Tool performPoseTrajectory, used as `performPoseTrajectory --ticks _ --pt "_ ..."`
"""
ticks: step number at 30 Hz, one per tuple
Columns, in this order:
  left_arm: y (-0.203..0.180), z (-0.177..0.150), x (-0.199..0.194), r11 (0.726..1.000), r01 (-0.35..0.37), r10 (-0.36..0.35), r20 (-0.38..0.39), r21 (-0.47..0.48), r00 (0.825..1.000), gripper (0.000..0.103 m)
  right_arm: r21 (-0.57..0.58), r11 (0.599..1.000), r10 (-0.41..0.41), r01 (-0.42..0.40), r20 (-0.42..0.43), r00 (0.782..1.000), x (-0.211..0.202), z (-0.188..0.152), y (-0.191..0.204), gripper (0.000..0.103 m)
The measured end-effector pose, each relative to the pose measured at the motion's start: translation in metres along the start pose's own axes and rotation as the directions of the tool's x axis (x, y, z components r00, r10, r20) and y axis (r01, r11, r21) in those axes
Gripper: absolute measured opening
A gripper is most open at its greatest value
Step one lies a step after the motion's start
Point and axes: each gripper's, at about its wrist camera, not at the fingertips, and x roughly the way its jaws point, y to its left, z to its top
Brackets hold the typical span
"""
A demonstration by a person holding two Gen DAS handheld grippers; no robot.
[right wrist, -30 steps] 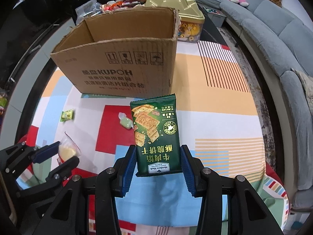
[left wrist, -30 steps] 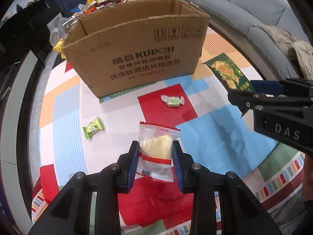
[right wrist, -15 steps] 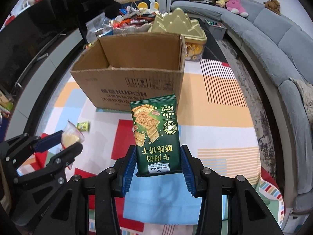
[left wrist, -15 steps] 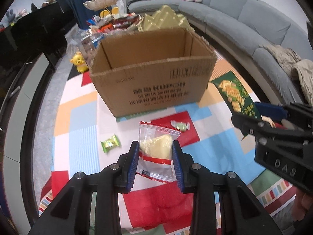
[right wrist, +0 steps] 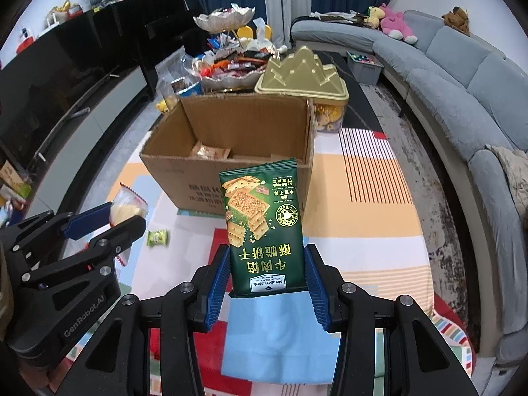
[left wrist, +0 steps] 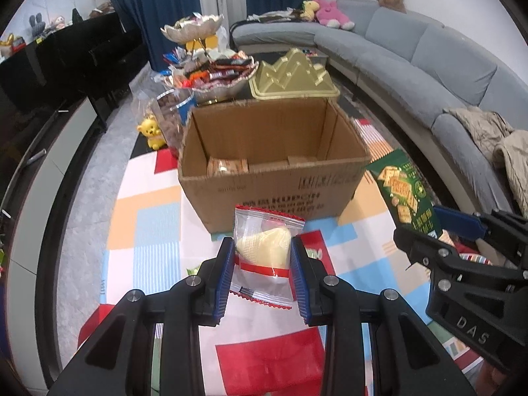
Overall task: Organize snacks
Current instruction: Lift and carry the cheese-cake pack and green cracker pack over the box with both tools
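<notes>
The left gripper (left wrist: 262,264) is clamped on a clear packet with red trim (left wrist: 264,247), its blue pads pressing either side of the pale yellow snack inside, so the packet stands upright between the jaws with its crimped top above them. The right gripper (right wrist: 267,275) is likewise closed on a dark green cracker bag (right wrist: 262,227), held by its lower end with the rest of the bag rising above the pads. Compared with a second ago, both grippers have lifted off the patchwork tablecloth (right wrist: 363,198) with their loads unchanged, and the open cardboard box (left wrist: 274,171) now sits lower in each view, so its inside can be seen. That suggests both snacks are picked and being carried up towards the box opening, with the drop not yet made. Each packet is ahead of and short of the box's near wall, not yet over it. Inside the box, against the far left, lies what looks like an orange-and-white packet (left wrist: 227,166), though it is small and partly hidden by the rim. A small green candy (right wrist: 157,237) lies loose on the cloth near the left gripper. Behind the box stand a gold tin (right wrist: 302,76) and a bowl of sweets (right wrist: 231,66).
</notes>
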Motion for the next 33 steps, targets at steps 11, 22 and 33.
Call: performPoseTrajectory --ticks 11,22,33 --pt "0.008 0.017 -0.008 0.999 -0.017 0.018 0.039 -0.034 0.999 0.033 -0.008 1.000 0.005 -0.005 0.045 0.999 -0.014 0.019 0.004 0.046" --pt "0.018 0.040 -0.011 0.998 -0.023 0.028 0.073 -0.063 0.997 0.033 -0.013 1.000 0.010 -0.010 0.074 0.997 -0.019 0.038 0.007 0.046" --pt "0.026 0.063 -0.005 0.996 -0.028 0.035 0.093 -0.080 0.995 0.033 -0.010 1.000 0.010 -0.009 0.099 0.995 -0.017 0.063 0.007 0.046"
